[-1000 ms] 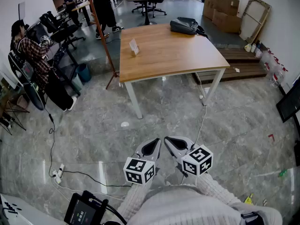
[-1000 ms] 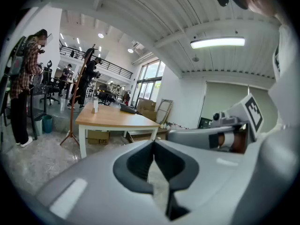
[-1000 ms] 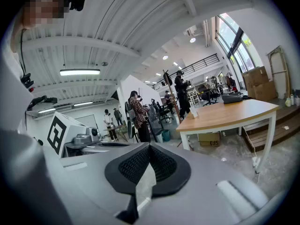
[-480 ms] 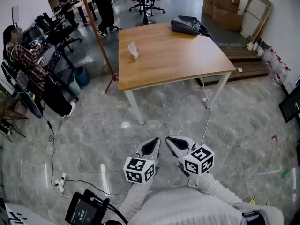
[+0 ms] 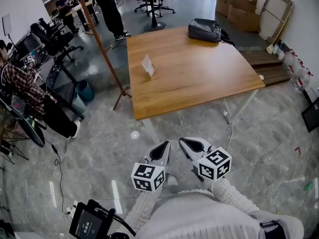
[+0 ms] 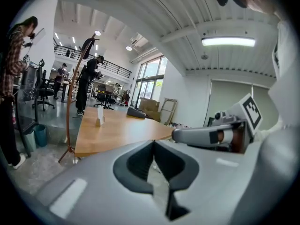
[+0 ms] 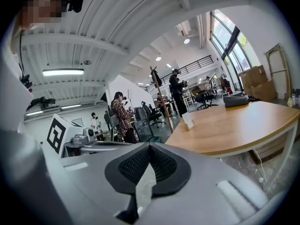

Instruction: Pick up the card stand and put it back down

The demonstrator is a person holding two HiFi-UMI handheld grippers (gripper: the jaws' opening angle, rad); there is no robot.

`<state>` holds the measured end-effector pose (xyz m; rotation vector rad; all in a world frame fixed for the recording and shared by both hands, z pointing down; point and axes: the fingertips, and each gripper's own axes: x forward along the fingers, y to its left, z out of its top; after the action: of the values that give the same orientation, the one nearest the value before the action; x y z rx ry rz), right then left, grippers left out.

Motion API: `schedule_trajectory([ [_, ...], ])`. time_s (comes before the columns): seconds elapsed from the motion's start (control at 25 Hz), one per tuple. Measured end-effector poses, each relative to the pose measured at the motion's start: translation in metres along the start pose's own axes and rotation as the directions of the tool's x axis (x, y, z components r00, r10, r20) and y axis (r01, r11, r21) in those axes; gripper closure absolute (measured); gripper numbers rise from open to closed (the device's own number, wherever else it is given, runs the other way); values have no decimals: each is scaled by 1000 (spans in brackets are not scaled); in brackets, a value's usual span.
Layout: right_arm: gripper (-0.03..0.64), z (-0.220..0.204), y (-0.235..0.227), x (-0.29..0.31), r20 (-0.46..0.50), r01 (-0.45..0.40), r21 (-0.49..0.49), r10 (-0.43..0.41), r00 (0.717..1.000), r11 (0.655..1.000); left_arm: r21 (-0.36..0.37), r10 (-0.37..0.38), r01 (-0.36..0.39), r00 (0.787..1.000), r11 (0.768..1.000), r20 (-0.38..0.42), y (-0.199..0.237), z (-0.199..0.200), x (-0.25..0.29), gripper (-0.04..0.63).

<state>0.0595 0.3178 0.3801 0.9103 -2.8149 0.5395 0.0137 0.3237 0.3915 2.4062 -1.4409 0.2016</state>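
A square, light-brown wooden table on white legs (image 5: 199, 78) stands on a glossy grey stone floor (image 5: 99, 148). The small clear card stand with a white card in it (image 5: 148, 65) sits upright on the tabletop, near the table's left edge and about midway along it, with bare wood all around it. A black soft bag (image 5: 205, 30) lies at the table's far edge, well apart from the card stand.

Both grippers are short of the table's near edge, over the floor and not above the tabletop. The left gripper (image 5: 160, 152) and the right gripper (image 5: 192, 147) are side by side and level with each other, both pointing toward the table.

In the left gripper view the jaws are closed tip to tip with nothing between them; the card stand (image 6: 99, 116) shows far off on the table (image 6: 117, 131). In the right gripper view the jaws likewise meet at their tips and grip nothing, and the card stand (image 7: 188, 121) stands well ahead on the table (image 7: 229, 130).

A slanted brown wooden pole (image 5: 102, 49) rises just beside the table's left edge. A teal bin (image 5: 85, 90) sits farther left of the table, and brown cardboard boxes (image 5: 239, 6) are stacked beyond its far right corner.
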Motion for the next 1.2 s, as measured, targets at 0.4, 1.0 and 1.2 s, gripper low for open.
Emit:
schedule_trajectory([
  [0.4, 617, 17, -66, 82, -37, 54, 51, -52, 998, 997, -40, -29, 27, 999, 999, -28, 77, 19, 72, 587],
  [1.0, 617, 100, -183, 220, -55, -55, 20, 56, 997, 998, -63, 17, -19, 1000, 998, -21, 187, 90, 214, 588],
  [1.2, 617, 119, -218, 255, -69, -96, 13, 97, 993, 995, -115, 57, -60, 998, 992, -27, 213, 98, 249, 588],
])
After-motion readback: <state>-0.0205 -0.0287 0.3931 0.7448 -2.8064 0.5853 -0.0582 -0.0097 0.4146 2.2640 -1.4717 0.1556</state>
